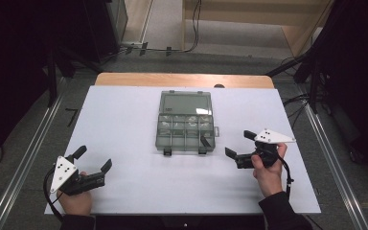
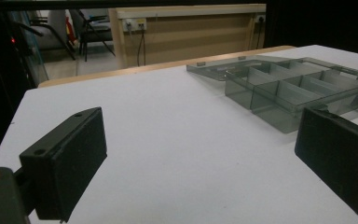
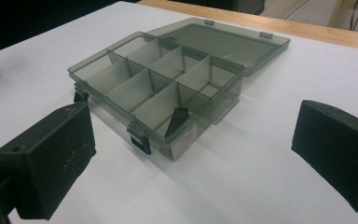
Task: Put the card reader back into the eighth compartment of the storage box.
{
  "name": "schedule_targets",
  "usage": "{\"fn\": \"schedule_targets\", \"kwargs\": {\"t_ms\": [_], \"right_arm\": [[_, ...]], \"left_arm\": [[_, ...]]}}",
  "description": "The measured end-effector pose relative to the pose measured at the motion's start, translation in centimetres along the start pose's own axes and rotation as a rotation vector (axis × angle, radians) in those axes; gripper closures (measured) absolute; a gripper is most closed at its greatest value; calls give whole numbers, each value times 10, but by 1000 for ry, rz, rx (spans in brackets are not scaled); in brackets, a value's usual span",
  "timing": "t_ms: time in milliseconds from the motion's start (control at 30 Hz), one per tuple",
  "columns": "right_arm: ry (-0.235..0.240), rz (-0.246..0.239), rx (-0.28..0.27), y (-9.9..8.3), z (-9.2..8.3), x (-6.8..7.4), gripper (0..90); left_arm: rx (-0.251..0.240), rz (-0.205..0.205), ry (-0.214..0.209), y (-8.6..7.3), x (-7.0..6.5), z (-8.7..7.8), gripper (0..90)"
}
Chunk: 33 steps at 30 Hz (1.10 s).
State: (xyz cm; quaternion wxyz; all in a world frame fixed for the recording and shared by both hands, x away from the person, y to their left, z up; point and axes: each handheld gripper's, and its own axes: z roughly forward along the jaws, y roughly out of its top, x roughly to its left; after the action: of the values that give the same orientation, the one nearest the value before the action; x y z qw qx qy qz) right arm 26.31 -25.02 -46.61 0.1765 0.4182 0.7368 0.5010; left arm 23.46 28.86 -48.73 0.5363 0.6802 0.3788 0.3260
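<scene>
**Open compartment box sitting between two empty tongs on a white tabletop**

At the near left of the high view, a person's left hand [image 1: 75,201] is holding the left tongs [image 1: 93,159] just above the white tabletop [image 1: 124,124]. Their jaws are standing wide apart and gripping nothing, pointing up and to the right toward the middle of the tabletop.

In the middle, well apart from both tongs, a smoky grey transparent compartment box [image 1: 186,130] is resting on the tabletop. Its lid [image 1: 185,103] is lying flat, folded back on the far side. The tray is showing two rows of small compartments, and two dark latches are hanging on its near edge. A small dark piece [image 3: 176,121] is leaning inside the near right compartment.

At the right, the right hand [image 1: 268,170] is holding the right tongs [image 1: 238,144] near the box's near right corner. Their jaws are also standing wide and empty, pointing left toward the box.
</scene>
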Motion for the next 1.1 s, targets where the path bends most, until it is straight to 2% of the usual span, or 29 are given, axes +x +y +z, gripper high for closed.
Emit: {"fn": "schedule_targets", "kwargs": {"t_ms": [67, 200, 433, 733, 933, 1100], "right_arm": [[-1, -15, -17, -3, -6, -1, 0], [6, -13, -38, -5, -14, -2, 0], [-13, -20, -64, -16, -29, -2, 0], [-22, -11, -97, -29, -43, -3, 0], [-34, 10, -124, -36, -55, -9, 0], [-42, 0, -140, -43, -64, -12, 0]], "left_arm": [[2, 1, 1, 0, 0, 0, 23], [7, 6, 1, 0, 0, 0, 23], [2, 1, 0, 0, 0, 0, 23], [6, 1, -2, 0, 0, 0, 23], [6, 0, -4, 0, 0, 0, 23], [4, -4, -4, 0, 1, 0, 23]]}}
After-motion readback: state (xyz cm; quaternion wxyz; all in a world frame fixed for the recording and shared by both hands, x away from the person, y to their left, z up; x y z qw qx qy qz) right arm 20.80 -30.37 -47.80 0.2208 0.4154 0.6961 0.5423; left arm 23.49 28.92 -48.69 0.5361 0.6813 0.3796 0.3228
